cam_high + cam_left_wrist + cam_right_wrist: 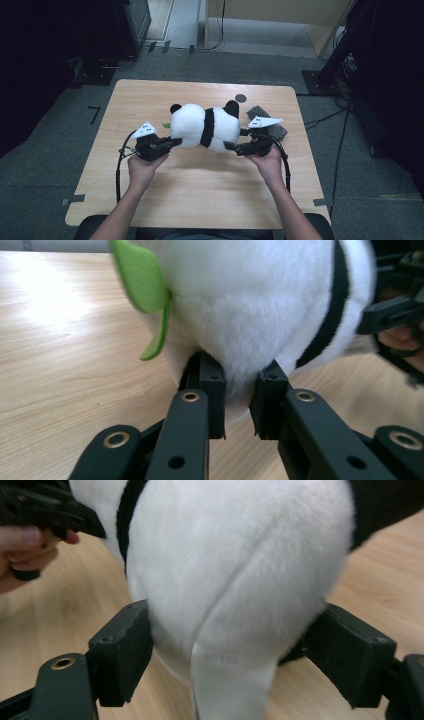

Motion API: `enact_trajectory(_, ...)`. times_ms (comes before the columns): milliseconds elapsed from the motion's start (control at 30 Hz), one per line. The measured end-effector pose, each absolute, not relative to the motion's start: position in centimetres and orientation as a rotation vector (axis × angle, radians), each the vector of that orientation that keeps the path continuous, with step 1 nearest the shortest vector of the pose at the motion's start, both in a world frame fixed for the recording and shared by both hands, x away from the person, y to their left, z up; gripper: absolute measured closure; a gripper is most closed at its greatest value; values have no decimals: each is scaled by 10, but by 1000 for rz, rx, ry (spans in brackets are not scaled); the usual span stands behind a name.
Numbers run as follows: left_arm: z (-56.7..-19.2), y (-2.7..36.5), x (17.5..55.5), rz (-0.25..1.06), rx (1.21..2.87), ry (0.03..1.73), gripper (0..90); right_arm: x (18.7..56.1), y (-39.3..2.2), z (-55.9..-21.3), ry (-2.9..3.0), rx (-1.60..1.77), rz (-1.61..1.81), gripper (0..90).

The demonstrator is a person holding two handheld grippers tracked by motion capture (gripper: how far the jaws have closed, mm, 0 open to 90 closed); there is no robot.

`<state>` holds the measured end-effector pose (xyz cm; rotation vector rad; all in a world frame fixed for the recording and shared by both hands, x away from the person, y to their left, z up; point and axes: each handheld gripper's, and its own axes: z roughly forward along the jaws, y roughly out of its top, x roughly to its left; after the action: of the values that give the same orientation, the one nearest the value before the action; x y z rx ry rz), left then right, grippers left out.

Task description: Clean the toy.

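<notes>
Behind the work you've got a grey stone-like block (270, 122) at the table's (200, 190) far right, w/ a small dark disc (241, 98) just beyond it. Cables (325, 117) run across the grey floor (45, 160) at right.

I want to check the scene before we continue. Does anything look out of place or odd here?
Nothing looks damaged or spilled. The panda lies on its side on the table. The left gripper pinches a small fold of its fur; the right gripper's wide jaws flank its rear, where a white tag hangs.
</notes>
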<state>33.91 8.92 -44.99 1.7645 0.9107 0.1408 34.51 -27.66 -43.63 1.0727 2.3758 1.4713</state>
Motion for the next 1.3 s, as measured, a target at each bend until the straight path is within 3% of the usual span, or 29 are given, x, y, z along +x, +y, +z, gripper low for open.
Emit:
enact_trajectory(133, -449, 103, 344, 89, 1709, 957, 805, 341, -282, -434, 2326, 1035, 1432, 290)
enact_trajectory(367, -451, 102, 346, 9, 1692, 959, 809, 351, -270, -455, 2438, 1079, 1511, 232)
enact_trajectory(500, -457, 96, 346, -8, 1713, 973, 802, 353, -262, -455, 2449, 1068, 1425, 342)
enact_trajectory(800, -459, 85, 338, 97, 1812, 932, 590, 338, -267, -440, 2399, 1029, 1374, 352)
enact_trajectory(967, -461, 89, 336, 37, 1801, 952, 553, 336, -269, -431, 2410, 1011, 1390, 349)
enact_trajectory(1300, -467, 95, 331, 68, 1827, 1013, 500, 344, -260, -433, 2446, 1062, 1375, 332)
